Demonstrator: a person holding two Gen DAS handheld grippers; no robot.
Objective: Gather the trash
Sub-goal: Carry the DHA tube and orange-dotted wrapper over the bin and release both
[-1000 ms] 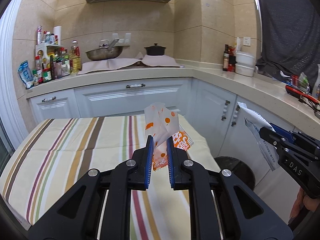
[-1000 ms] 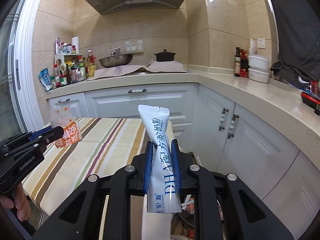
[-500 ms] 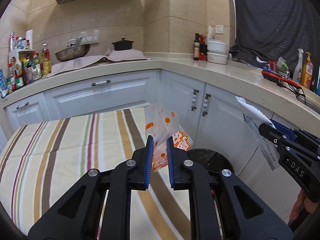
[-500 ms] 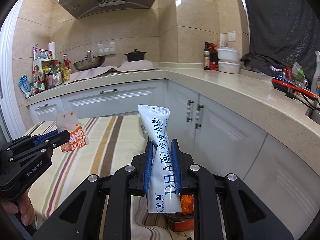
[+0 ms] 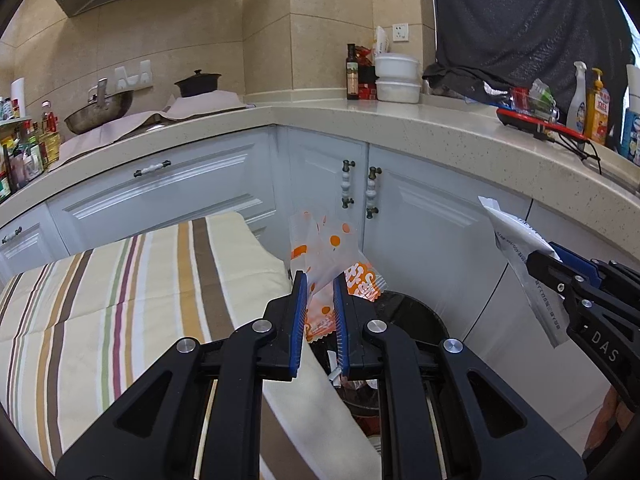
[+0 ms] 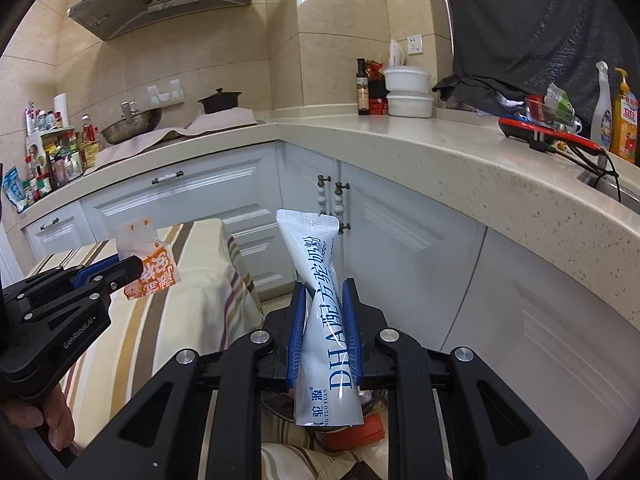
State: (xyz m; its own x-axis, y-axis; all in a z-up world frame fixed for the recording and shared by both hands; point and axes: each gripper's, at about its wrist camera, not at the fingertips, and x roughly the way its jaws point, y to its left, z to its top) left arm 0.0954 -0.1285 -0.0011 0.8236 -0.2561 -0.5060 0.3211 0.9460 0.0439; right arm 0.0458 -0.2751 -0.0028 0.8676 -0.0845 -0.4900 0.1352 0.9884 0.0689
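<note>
Left tool (image 5: 320, 300) clamped on crinkled orange-and-clear plastic snack wrapper (image 5: 328, 252), held level above round black trash bin (image 5: 416, 320) — beside striped tablecloth (image 5: 120, 292). Right tool (image 6: 325, 312) clamped on white-and-blue powder sachet (image 6: 320, 280), upright, over the bin.

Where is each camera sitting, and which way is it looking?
Left wrist: rides the left gripper, looking forward over the orange wrapper and down at the bin; the right gripper shows at right.
Right wrist: rides the right gripper, looking past the white sachet; the left gripper and a hand show at left.
Both share the corner cabinets and striped table.
</note>
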